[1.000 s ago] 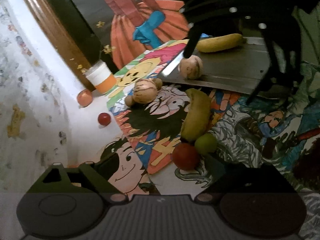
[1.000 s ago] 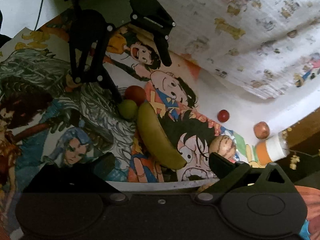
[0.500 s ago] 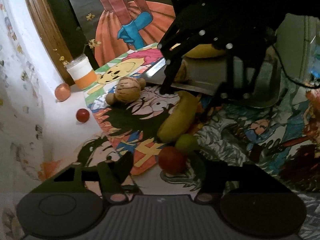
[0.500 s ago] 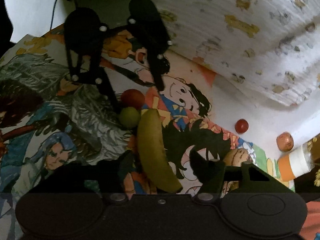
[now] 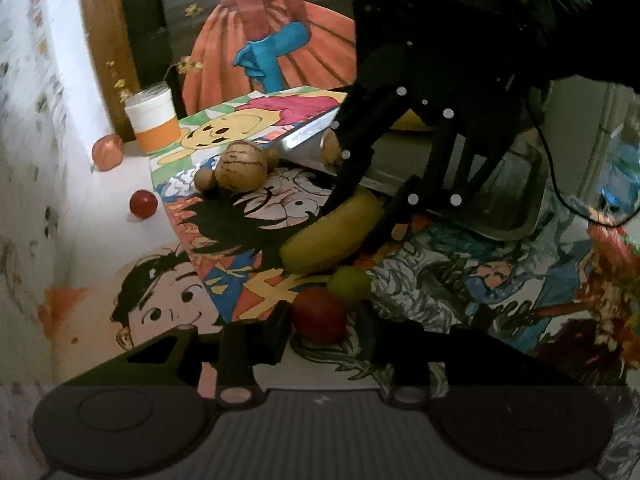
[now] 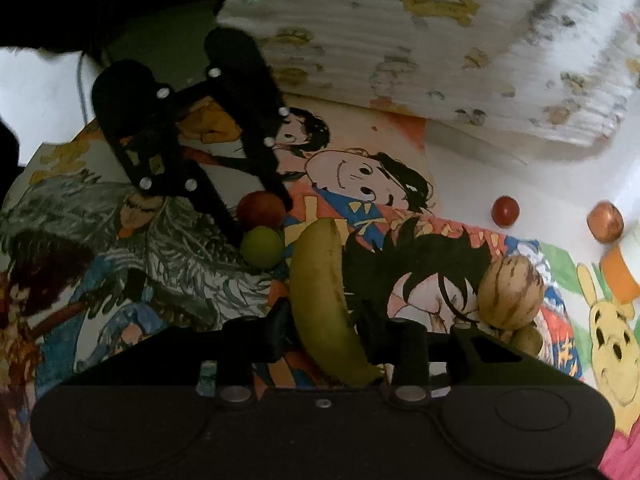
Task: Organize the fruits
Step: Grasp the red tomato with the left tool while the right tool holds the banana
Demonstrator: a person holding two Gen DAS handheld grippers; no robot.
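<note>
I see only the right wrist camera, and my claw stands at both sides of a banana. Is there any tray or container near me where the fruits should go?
Observer: Yes. The left wrist view shows a metal tray just behind the right claw.
Operator: Is something lying in it already?
Observer: A second banana lies toward its far side, mostly hidden by the claw.
Operator: Anything more there?
Observer: A small brown fruit sits on the tray near its left edge.
</note>
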